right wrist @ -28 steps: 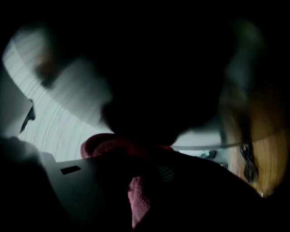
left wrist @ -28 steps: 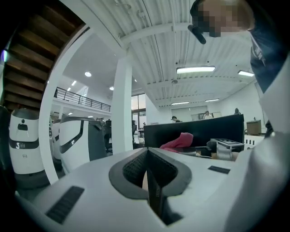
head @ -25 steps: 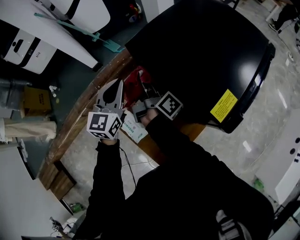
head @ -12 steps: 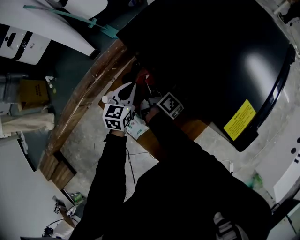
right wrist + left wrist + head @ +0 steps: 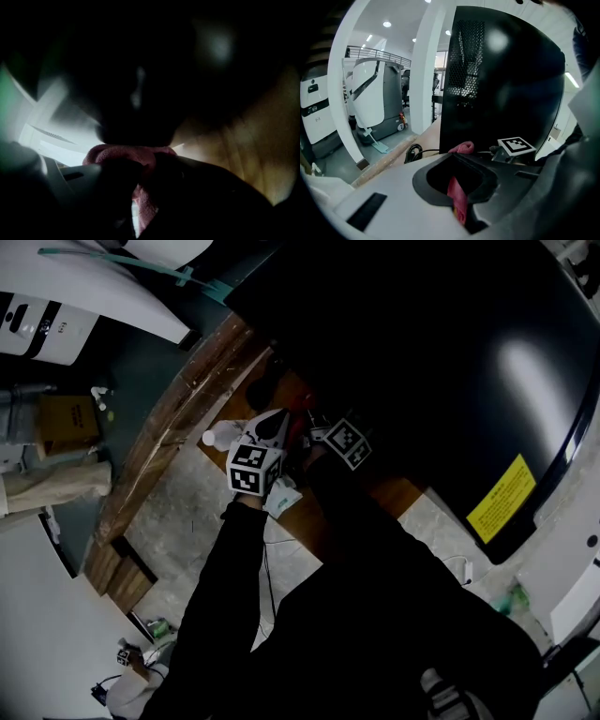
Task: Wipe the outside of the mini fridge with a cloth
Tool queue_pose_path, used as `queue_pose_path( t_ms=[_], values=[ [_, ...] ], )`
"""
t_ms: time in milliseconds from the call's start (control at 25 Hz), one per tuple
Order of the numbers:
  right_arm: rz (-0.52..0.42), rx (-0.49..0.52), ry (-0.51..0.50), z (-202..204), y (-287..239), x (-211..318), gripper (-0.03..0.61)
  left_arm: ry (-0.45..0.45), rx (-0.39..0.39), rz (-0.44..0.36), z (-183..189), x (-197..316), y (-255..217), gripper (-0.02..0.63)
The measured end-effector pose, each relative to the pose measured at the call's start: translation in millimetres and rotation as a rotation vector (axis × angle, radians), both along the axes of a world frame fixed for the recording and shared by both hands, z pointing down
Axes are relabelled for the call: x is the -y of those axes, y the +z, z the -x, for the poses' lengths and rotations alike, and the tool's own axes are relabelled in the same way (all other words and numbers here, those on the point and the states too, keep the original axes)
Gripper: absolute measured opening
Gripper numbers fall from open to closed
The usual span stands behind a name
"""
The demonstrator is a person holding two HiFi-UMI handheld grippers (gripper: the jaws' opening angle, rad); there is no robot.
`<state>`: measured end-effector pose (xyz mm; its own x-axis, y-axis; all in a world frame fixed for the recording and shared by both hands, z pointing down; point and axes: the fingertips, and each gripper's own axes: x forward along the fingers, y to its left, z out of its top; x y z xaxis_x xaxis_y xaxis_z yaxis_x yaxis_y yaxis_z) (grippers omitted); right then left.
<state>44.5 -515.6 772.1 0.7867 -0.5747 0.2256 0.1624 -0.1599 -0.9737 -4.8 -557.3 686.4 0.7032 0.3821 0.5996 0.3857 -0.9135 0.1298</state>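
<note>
While the left claw point(image 5: 458, 187) and right claw point(image 5: 140, 168) both pinch the pink cloth point(image 5: 119, 153) just by the black fridge point(image 5: 422, 352), near its base, pulling opp. ways could tug it loose b4 wiping, imo.

Head view was dim overall. The mini fridge point(image 5: 422, 362) read as a near-black mass, with one soft glare patch on its right side. Left gripper view was the brightest, lit by ceiling lamps point(image 5: 386, 23) at far left; lines bowed toward the edges, corners were vignetted, near foreground was soft. Right gripper view was very dark and unfocused; the cloth point(image 5: 123, 155) was barely lit, with pale light at left and a warm glow at right.
</note>
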Motion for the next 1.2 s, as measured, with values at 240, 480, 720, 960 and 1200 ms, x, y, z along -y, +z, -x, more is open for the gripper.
queue_pose_path(
  t_ms=[240,480,720,960,1200],
  values=[
    [0.004,0.038,0.008,4,15,0,0.084,-0.017,-0.048,0.037,17,4,-31,0.005],
    [0.033,-0.205,-0.16,47,-65,12,0.084,-0.039,-0.185,0.081,49,12,-95,0.005],
    [0.268,-0.597,-0.409,144,-228,-17,0.081,0.048,-0.334,0.136,125,-9,-188,0.005],
    [0.599,-0.933,-0.531,242,-344,-55,0.081,0.143,-0.424,0.231,212,-36,-252,0.005],
    [0.75,-1.055,-0.584,281,-376,-90,0.083,0.164,-0.458,0.302,254,-65,-276,0.005]
  ],
)
